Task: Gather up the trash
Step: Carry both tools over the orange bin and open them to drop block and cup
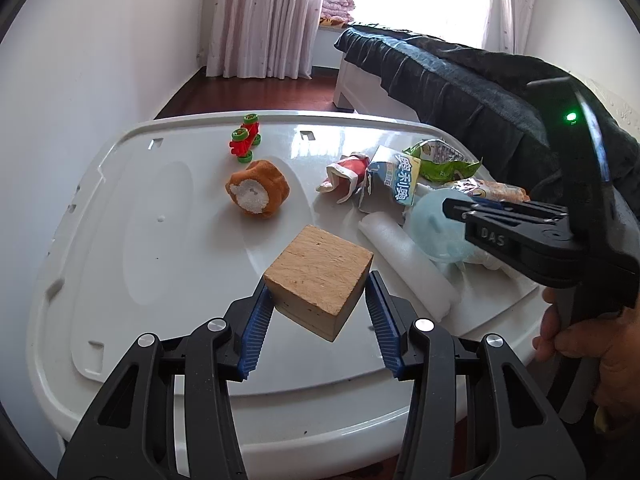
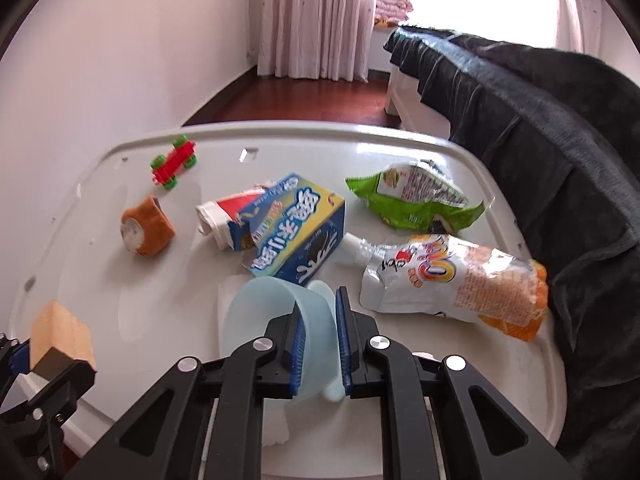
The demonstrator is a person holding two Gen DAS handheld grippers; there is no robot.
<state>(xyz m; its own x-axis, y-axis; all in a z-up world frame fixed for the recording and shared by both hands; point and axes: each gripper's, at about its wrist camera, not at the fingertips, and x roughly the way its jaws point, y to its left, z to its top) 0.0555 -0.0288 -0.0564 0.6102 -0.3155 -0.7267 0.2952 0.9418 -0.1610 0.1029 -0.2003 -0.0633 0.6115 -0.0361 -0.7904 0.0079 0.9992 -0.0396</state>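
Observation:
My left gripper (image 1: pixel 319 286) is shut on a wooden block (image 1: pixel 316 276), which it holds over the near part of the white table (image 1: pixel 168 240); the block (image 2: pixel 60 332) also shows at the left edge of the right wrist view. My right gripper (image 2: pixel 320 304) is shut on the thin wall of a pale blue plastic cup (image 2: pixel 272 308) lying on its side. Around the cup lie a blue carton (image 2: pixel 296 232), a crumpled red-and-white wrapper (image 2: pixel 228 208), a green snack bag (image 2: pixel 416 200) and an orange-and-white spout pouch (image 2: pixel 452 280).
A red-and-green toy car (image 2: pixel 174 162) and a brown plush toy (image 2: pixel 148 228) sit on the table's left half. A white foam roll (image 1: pixel 404 260) lies near the cup. A bed with a dark blanket (image 2: pixel 540 128) borders the table's right side. A person's hand (image 1: pixel 600 360) grips the right tool.

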